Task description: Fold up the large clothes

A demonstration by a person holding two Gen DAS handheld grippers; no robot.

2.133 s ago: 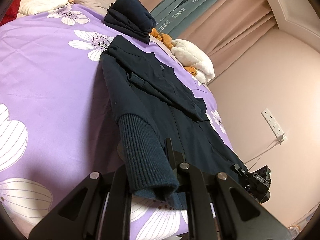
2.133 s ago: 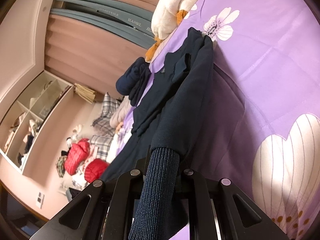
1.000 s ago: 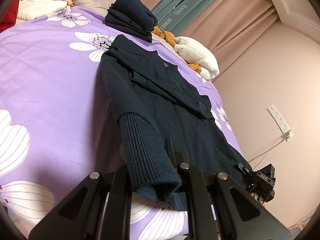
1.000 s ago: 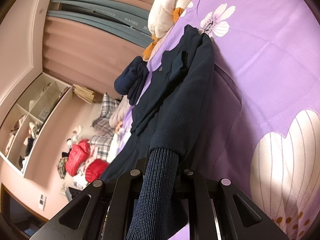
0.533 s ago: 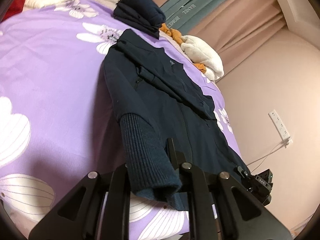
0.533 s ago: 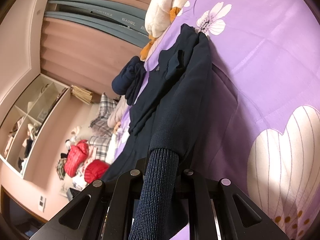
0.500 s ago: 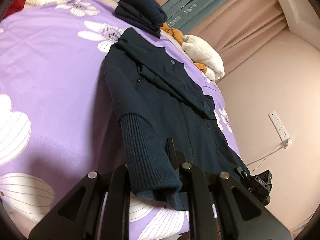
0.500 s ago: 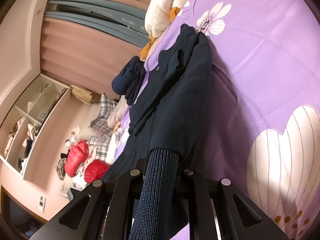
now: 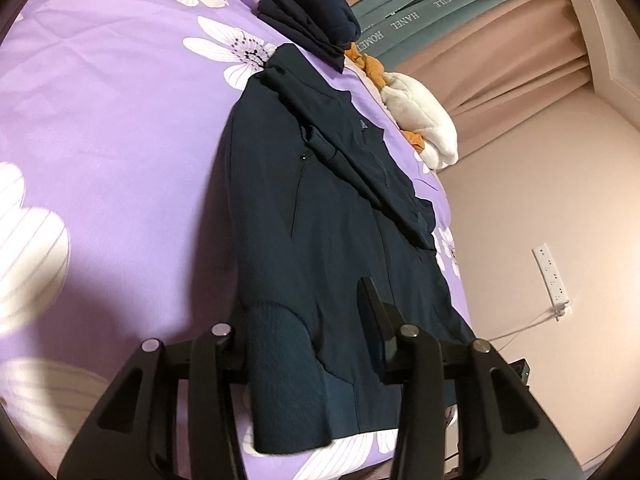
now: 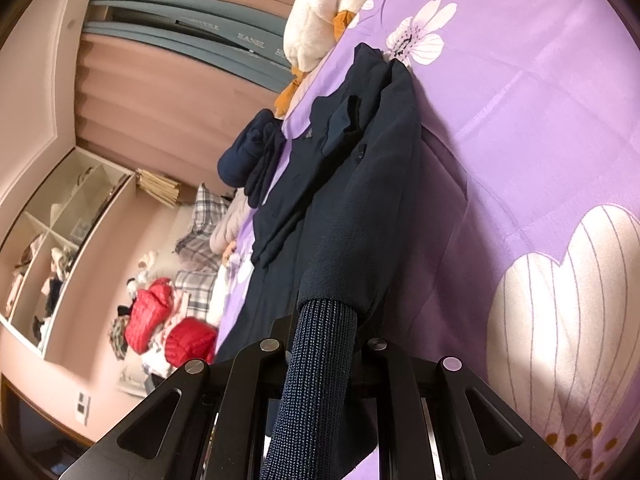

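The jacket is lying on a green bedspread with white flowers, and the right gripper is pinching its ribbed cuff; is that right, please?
Not quite: the bedspread is purple, as the right wrist view shows. The jacket does lie on it, and the right gripper pinches its ribbed cuff.

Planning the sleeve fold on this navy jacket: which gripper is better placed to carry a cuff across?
Right. The right gripper is shut on its ribbed cuff; the left gripper is opening, its cuff loose between the jaws.
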